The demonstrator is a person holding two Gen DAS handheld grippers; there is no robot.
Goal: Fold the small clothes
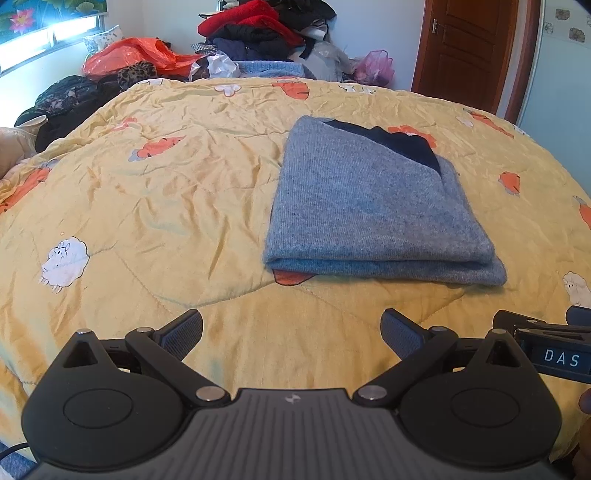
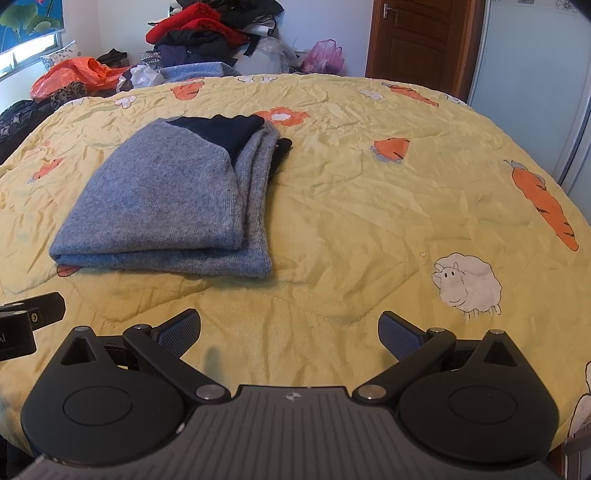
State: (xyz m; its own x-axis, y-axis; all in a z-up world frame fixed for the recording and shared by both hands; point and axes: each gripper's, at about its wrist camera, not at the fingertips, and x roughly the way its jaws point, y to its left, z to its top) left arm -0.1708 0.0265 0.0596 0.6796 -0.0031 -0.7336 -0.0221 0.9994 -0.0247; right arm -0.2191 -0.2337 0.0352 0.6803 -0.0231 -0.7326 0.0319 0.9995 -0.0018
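Both grippers hang empty over the near edge of the bed: my left gripper [image 1: 291,334] has its fingers spread wide with nothing between them, and my right gripper [image 2: 289,334] is the same, spread and holding nothing. My landmark is the sweater [image 1: 373,206], grey-blue knit with a dark collar part showing at its far end; it lies folded into a compact stack on the yellow quilt [image 1: 147,177], beyond both grippers and touching neither. From the right view the sweater [image 2: 166,199] shows several layers along its right edge, slightly stepped rather than flush. I judge this piece as good as folded, so doing the step well means squaring that edge: pinch only the top layers near the corner, nudge them in line, and keep the pull low so the stack does not slide on the slick quilt. Behind the sweater, past the far edge of the bed, sits a heap of clothes [image 1: 266,33], likely the next supply. Left of that heap lies an orange bag [image 1: 129,55] and right of it a pink bag [image 1: 375,66]; what they hold I cannot tell.
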